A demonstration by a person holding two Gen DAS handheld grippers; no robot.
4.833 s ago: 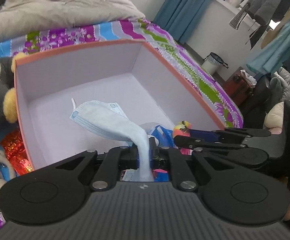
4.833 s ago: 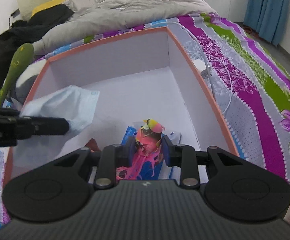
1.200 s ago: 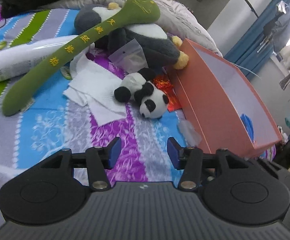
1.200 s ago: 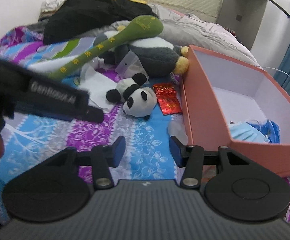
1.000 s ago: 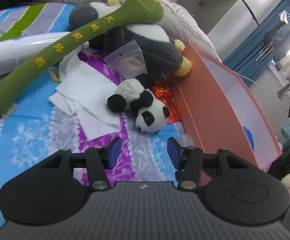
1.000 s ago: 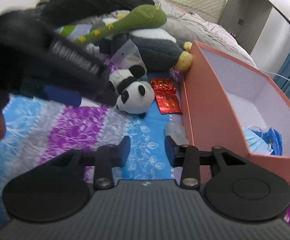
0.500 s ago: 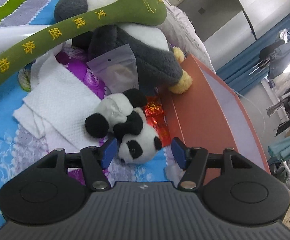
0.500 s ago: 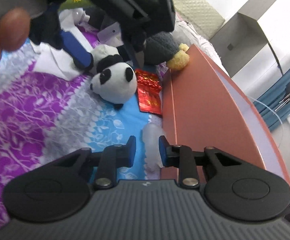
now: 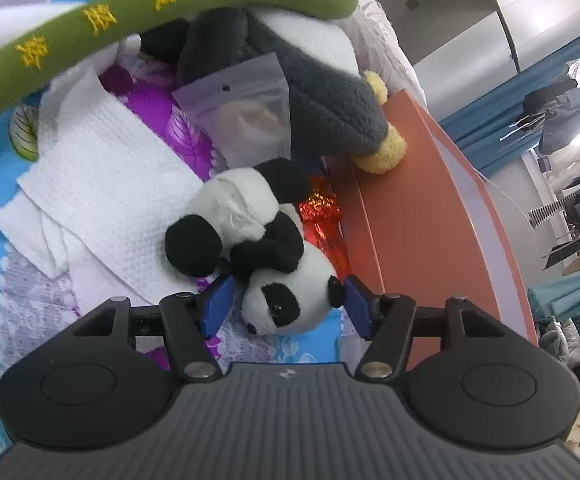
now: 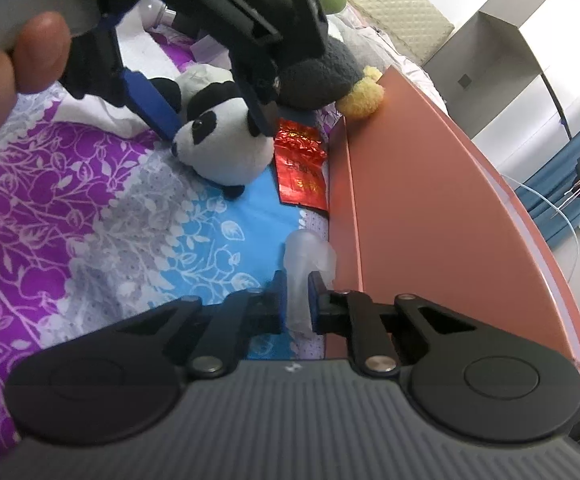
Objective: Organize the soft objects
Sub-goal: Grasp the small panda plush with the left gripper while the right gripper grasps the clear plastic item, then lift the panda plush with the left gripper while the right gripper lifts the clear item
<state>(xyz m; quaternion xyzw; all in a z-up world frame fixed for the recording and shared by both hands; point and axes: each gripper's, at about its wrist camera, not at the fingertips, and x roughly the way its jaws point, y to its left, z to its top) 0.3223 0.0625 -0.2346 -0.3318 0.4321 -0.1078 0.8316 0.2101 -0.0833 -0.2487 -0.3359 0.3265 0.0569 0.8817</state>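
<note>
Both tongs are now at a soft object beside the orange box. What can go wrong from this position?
1. The left tongs stand open around only the head of the small panda; the body may swing and drag the white cloth.
2. The right tongs have just been closing on the translucent soft piece, which could slip out.
3. That piece lies close against the orange box wall, so lifting may bump it.

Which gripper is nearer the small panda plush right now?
Left. The left gripper straddles the small panda plush's head; the right gripper sits farther off, shut on a translucent soft piece.
</note>
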